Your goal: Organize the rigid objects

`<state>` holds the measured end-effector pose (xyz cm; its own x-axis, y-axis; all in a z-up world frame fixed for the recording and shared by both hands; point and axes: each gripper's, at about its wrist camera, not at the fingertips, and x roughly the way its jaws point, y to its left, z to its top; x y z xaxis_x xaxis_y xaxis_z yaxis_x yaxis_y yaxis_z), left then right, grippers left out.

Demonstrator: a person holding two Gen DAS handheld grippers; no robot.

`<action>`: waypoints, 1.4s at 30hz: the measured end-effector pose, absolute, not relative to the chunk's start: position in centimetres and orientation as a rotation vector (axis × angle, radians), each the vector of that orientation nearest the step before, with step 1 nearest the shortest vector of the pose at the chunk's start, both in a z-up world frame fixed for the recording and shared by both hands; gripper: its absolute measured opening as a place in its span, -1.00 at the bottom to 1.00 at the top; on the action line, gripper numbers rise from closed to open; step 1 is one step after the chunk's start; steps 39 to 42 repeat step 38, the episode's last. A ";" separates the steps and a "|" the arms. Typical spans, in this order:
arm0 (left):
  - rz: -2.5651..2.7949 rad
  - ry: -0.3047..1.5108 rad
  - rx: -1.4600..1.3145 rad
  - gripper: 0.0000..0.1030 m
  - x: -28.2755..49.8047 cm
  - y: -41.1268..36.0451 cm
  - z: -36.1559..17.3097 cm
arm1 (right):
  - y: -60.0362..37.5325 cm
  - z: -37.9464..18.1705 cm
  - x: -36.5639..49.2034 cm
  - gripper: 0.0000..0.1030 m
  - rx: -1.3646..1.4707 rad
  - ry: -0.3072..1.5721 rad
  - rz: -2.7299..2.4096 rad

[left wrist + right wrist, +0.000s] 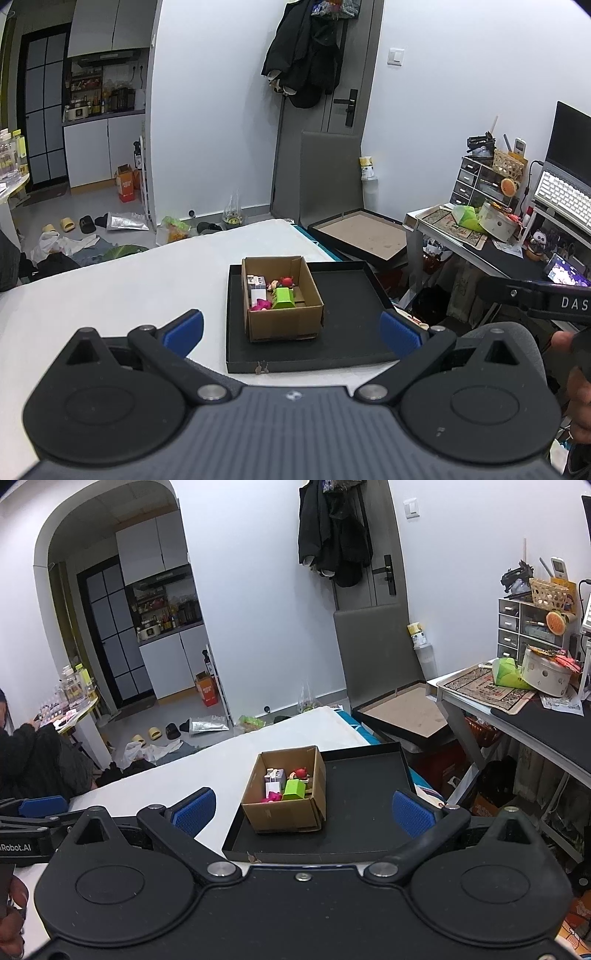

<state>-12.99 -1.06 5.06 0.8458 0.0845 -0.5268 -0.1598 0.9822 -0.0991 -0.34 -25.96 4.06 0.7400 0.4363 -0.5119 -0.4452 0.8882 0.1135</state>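
Left wrist view looks down the spread blue pads of the left gripper (291,334) at a cardboard box (282,299) standing in the left half of a shallow black tray (351,306) on a white table (110,288); the box lies straight ahead of this claw, between the lines of its two fingers and somewhat beyond their tips, its long axis running away from the camera; the jaws stand wide and hold nothing. From the right wrist view, the right gripper (304,810) is likewise wide and empty, and the same box (286,794) sits just left of its centre line, turned slightly so that a corner faces the camera; both claws look about equally near, so I judge either could make the coming reach, with the left squarer to the box's long side. Inside the open-topped box are small toys packed together: a green block (284,298), a pink piece (260,305) at the near left, a white-and-purple boxy item (256,286), and a red-topped figure (286,281) further back; they fill the left and middle of the floor while the right part shows bare cardboard. The tray's right half is bare black; no loose toy lies outside the box in either view.
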 end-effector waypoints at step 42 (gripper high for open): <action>0.111 0.526 -0.142 0.97 -13.9 -1.5 4.7 | -26.1 4.1 -1.3 1.00 -0.015 0.549 0.484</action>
